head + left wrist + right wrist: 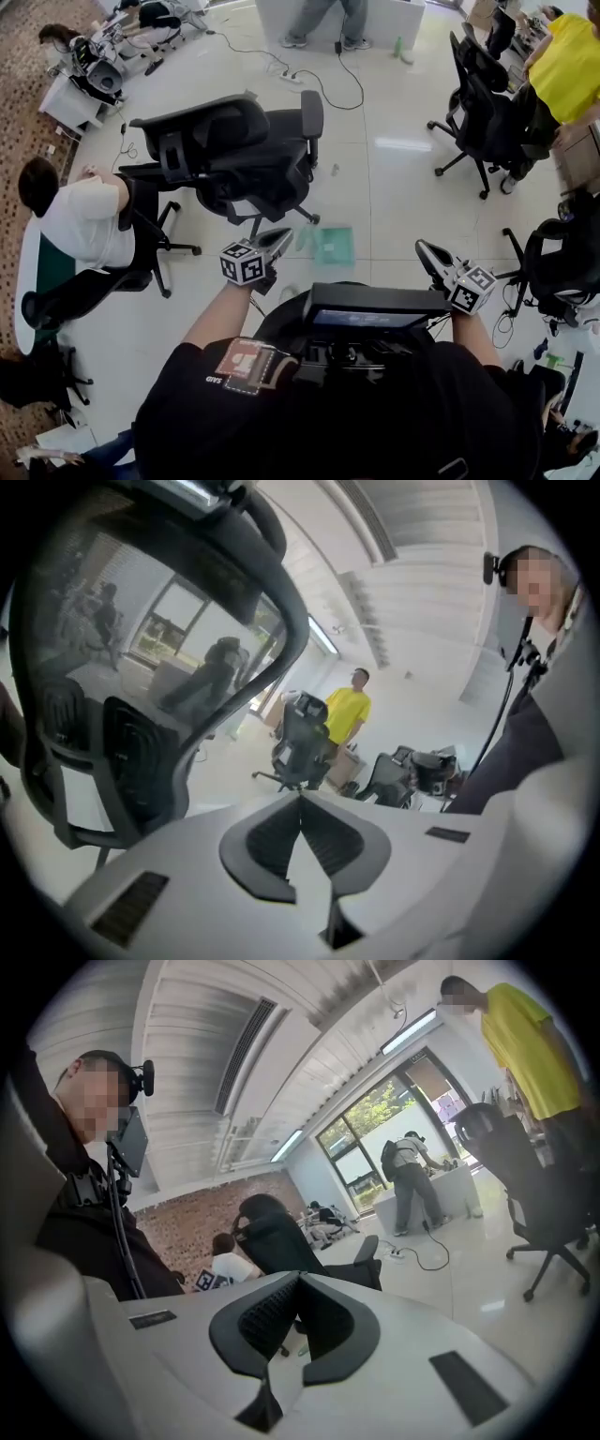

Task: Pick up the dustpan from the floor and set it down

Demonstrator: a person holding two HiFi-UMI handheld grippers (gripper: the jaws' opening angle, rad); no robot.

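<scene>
In the head view a pale green, see-through dustpan (330, 245) lies flat on the white tiled floor, just in front of me. My left gripper (281, 236) hovers at the dustpan's left edge, pointing forward, and its jaws are shut with nothing between them. My right gripper (425, 250) is held off to the right of the dustpan, apart from it. In the left gripper view the left gripper (300, 799) points past a chair back, its pads meeting at the tip. The right gripper (300, 1275) likewise has its pads closed together, empty.
A black office chair (234, 150) stands just beyond the dustpan. A seated person (84, 220) is at the left. More black chairs (487, 103) and a person in yellow (567, 66) are at the right. A power strip and cable (291, 75) lie on the far floor.
</scene>
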